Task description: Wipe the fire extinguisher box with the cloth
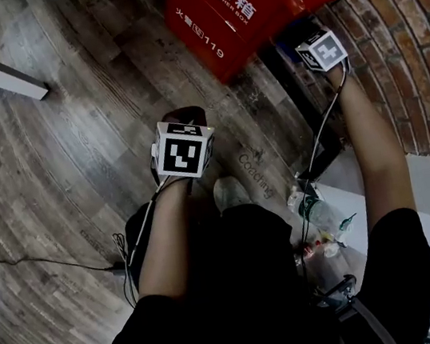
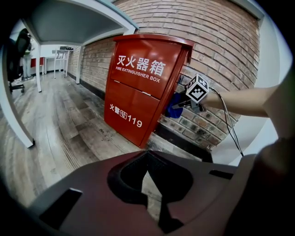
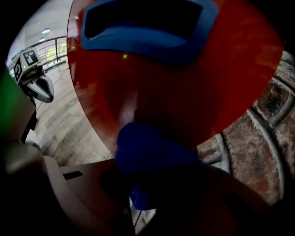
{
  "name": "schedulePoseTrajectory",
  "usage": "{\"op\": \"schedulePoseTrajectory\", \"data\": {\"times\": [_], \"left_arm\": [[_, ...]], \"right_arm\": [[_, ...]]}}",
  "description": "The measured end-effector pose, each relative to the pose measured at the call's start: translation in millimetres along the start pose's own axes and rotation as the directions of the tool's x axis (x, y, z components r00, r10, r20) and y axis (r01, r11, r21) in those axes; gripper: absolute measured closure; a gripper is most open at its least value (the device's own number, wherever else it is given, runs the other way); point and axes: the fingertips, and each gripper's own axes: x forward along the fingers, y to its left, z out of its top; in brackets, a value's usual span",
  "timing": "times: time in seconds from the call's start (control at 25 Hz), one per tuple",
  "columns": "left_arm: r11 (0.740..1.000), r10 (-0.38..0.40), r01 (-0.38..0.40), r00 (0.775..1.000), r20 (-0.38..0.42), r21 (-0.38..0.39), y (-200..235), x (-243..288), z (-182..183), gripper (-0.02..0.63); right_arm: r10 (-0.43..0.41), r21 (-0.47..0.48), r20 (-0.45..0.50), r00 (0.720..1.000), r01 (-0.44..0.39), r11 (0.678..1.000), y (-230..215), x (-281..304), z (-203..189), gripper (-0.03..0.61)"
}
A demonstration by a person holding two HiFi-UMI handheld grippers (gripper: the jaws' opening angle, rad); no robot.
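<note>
Red sheet metal fills my right gripper view: the fire extinguisher box (image 3: 175, 83) stands on the wood floor (image 1: 74, 149) with its back to the brick wall (image 2: 216, 55). The right gripper (image 3: 152, 193) is pinching the blue cloth (image 3: 152, 152), which bulges out ahead of the jaws and looks pressed against the side face of the box, below a blue-rimmed recess. From the left gripper view, that side is the one to the right of the box's lettered front, close to the wall.

The left gripper (image 2: 152, 184) hangs well in front of the box over the floor. Its 2 jaws are together at the tips, with nothing between them.

My worries from here:
- The cloth is bunched, so a hard stroke along the box could drag it out of the pinch.
- With brick just beside this face of the box, a wide sweep could scrape the gripper on the wall.
- The cable (image 1: 319, 138) trailing from the right gripper could catch the box's corner.
- Leaning too hard on the side face might shift the box.
</note>
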Motion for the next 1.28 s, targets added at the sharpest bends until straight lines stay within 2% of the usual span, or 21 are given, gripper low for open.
{"op": "schedulePoseTrajectory", "data": {"times": [0.16, 0.36, 0.52, 0.68, 1.0, 1.12, 1.28], "left_arm": [[1.0, -0.002, 0.002, 1.0, 0.011, 0.003, -1.7, -1.3, 3.4, 0.606], [1.0, -0.017, 0.017, 1.0, 0.018, -0.001, -4.0, 0.8, 5.8, 0.606], [1.0, -0.026, 0.027, 0.999, 0.033, -0.016, -5.3, 1.8, 8.9, 0.606], [0.999, -0.028, 0.029, 0.999, 0.043, -0.03, -5.3, -0.4, 11.0, 0.606], [0.999, -0.022, 0.023, 0.999, 0.041, -0.035, 1.4, 3.6, 9.4, 0.606], [0.999, -0.023, 0.023, 1.0, 0.021, -0.031, 2.7, 8.9, 4.6, 0.606], [0.999, -0.024, 0.023, 0.999, -0.022, -0.029, 4.5, 16.0, -6.1, 0.606]], "right_arm": [[0.053, 0.012, -0.025, 0.998, -0.053, 0.999, 29.8, 11.3, -4.3, 0.474], [0.179, -0.063, 0.01, 0.984, -0.178, 0.982, 87.8, 7.3, 20.8, 0.474], [0.262, -0.034, 0.059, 0.963, -0.261, 0.965, 131.2, 6.2, 36.7, 0.474], [0.293, -0.019, 0.04, 0.955, -0.292, 0.956, 146.0, 21.4, 32.9, 0.474], [0.26, 0.024, -0.015, 0.965, -0.26, 0.965, 136.9, 61.1, 4.5, 0.474], [0.213, 0.049, -0.028, 0.977, -0.211, 0.976, 114.2, 74.0, -10.2, 0.474], [0.108, 0.086, -0.041, 0.993, -0.105, 0.991, 69.1, 73.3, -26.6, 0.474]]}}
